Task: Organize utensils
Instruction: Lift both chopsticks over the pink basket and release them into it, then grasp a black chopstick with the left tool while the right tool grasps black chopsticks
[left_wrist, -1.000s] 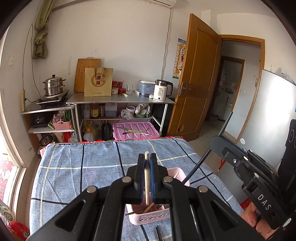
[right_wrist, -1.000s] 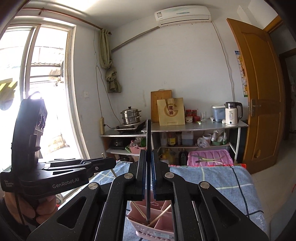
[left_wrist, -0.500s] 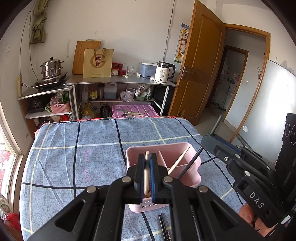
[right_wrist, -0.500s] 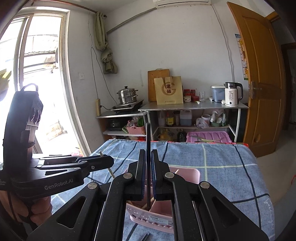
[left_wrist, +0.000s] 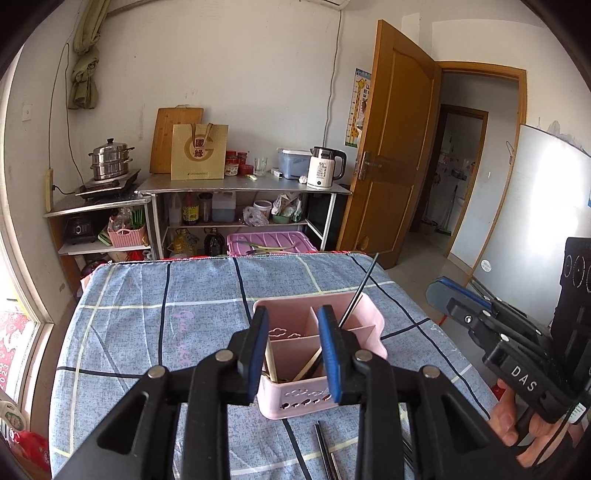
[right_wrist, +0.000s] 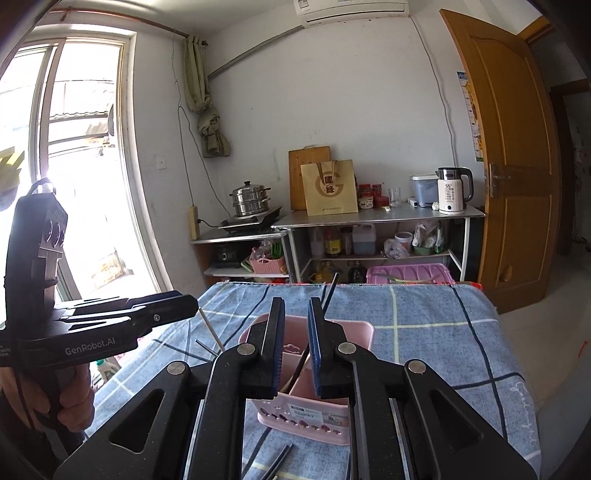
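Where the blue checked cloth (left_wrist: 155, 325) covers the worktop, a pink caddy (left_wrist: 369, 325) with divided compartments stands near its front edge, directly ahead of both cameras. Behind the worktop, against the white wall, a steel shelf unit (left_wrist: 243, 186) carries a white kettle (left_wrist: 325, 168), a paper gift bag (left_wrist: 198, 151) and a wooden board leaning upright.

Left tongs (left_wrist: 293, 350) hover just above the caddy with their blue-padded jaws apart and nothing between them. Right tongs (right_wrist: 295, 347) hang over the caddy as well, jaws likewise apart and empty; in the left view they appear at the right edge, pointing in toward the caddy.

Inside the caddy, a black chopstick (left_wrist: 360, 290) stands tilted in a rear compartment, its upper end rising well above the rim and leaning toward the far right. Pale wooden chopsticks (left_wrist: 306, 363) lie slanted in the front compartment, one flat against the left wall.

On the cloth just in front of the caddy lie more dark chopsticks (left_wrist: 325, 454), close together and apart from the caddy's base. In the right view, a pale stick (right_wrist: 212, 330) lies on the cloth to the left of the caddy, beneath the tip of the left tongs.
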